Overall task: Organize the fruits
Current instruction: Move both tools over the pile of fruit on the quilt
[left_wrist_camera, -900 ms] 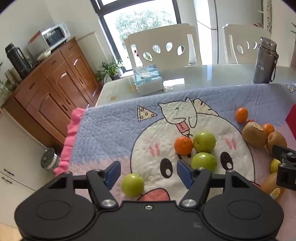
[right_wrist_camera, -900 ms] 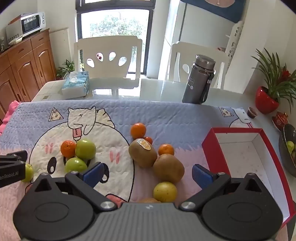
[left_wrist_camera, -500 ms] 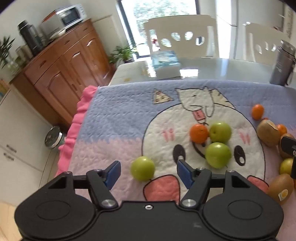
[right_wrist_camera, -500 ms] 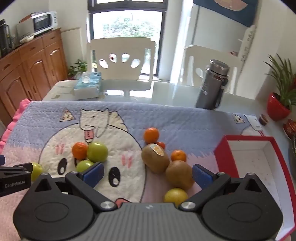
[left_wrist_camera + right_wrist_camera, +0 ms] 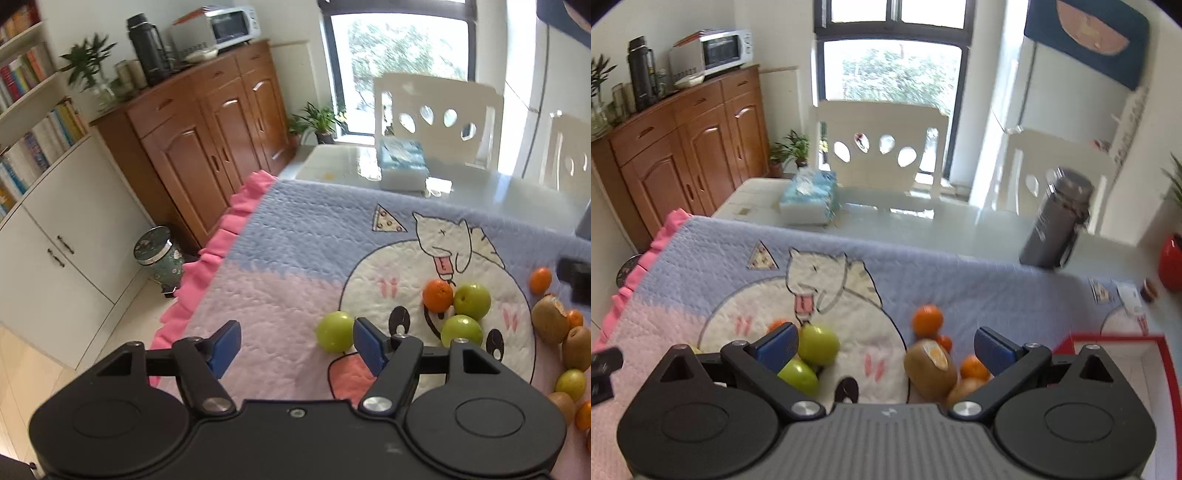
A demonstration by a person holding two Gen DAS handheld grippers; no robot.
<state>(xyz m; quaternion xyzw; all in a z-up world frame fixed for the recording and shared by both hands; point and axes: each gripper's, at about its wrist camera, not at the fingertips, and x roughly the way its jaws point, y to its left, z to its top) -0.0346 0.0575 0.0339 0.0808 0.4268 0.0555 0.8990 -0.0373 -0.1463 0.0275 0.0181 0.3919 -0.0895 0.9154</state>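
left claw [image 5: 295, 341]: spread wide, empty | lone green fruit [image 5: 335, 331]: on quilt, just inside its right finger, off-centre to right | right claw [image 5: 884, 345]: spread wide, empty, farther | nearer: left

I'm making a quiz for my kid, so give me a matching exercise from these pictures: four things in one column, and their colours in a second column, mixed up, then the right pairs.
Things:
1. lone fruit by the left gripper
2. box
3. flask
4. blanket frill

Colours:
A. grey
B. pink
C. green
D. red outside, white inside

Pairs: 1-C, 2-D, 3-A, 4-B
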